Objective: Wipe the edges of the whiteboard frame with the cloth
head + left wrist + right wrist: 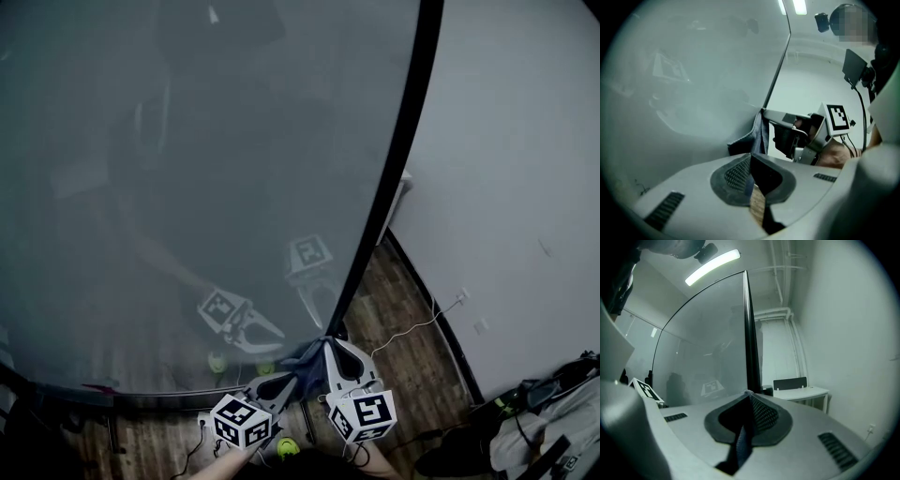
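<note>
Head view: two hand-held grippers meet at the lower right corner of a grey whiteboard (187,169), where its black frame (394,159) curves down to the wooden floor (412,347). A dark blue cloth (305,358) is bunched against that corner between the left gripper (286,380) and the right gripper (328,352); a pale wall (516,141) stands to the right. Left gripper view: the left gripper (751,157) has its fingers closed together at the tips, a thin bluish strip of the cloth (757,136) showing between them. The rest hangs from the right gripper (771,115), held by a hand (836,154), at the foot of the frame (778,70). Right gripper view: the right gripper (749,397) has its fingers pinched tight on a dark fold of the cloth (743,441), tips right at the frame (750,333); a white table (801,392) stands behind.
</note>
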`<action>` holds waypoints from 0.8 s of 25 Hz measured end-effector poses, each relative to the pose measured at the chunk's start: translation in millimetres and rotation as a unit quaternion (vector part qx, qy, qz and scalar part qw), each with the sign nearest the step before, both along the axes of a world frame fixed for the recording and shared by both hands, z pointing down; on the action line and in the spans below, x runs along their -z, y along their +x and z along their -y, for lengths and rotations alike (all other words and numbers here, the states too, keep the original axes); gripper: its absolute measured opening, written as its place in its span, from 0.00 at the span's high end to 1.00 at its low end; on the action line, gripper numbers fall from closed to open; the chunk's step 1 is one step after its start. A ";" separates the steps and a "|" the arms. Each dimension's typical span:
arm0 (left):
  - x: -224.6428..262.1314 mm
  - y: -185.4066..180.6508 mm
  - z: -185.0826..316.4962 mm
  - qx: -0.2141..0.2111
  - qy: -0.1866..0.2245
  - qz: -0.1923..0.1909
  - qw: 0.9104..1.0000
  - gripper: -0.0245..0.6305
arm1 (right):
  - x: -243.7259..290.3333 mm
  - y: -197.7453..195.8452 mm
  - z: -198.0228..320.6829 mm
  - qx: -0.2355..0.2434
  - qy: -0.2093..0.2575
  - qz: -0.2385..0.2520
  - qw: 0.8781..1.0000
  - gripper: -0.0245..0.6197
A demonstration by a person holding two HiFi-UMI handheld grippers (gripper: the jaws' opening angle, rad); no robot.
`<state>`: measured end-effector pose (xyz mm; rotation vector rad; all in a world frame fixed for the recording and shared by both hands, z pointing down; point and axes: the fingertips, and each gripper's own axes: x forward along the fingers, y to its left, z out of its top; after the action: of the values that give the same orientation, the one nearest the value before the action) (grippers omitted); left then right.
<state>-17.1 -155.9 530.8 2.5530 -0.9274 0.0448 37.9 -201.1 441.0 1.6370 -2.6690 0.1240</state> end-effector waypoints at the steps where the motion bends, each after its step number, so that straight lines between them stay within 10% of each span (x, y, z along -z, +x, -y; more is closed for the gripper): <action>1: 0.6 0.5 -0.4 -0.004 0.002 0.001 1.000 0.96 | 1.9 -0.8 -0.9 0.001 0.004 0.000 1.000 0.93; 20: 36.3 11.3 6.8 -0.048 0.035 -0.011 0.998 0.96 | 41.9 -7.5 -0.4 0.024 0.051 -0.026 0.998 0.93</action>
<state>-5.7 -162.7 494.5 2.6566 -0.8118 0.0115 30.4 -200.8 399.1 1.5788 -2.7152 -0.0565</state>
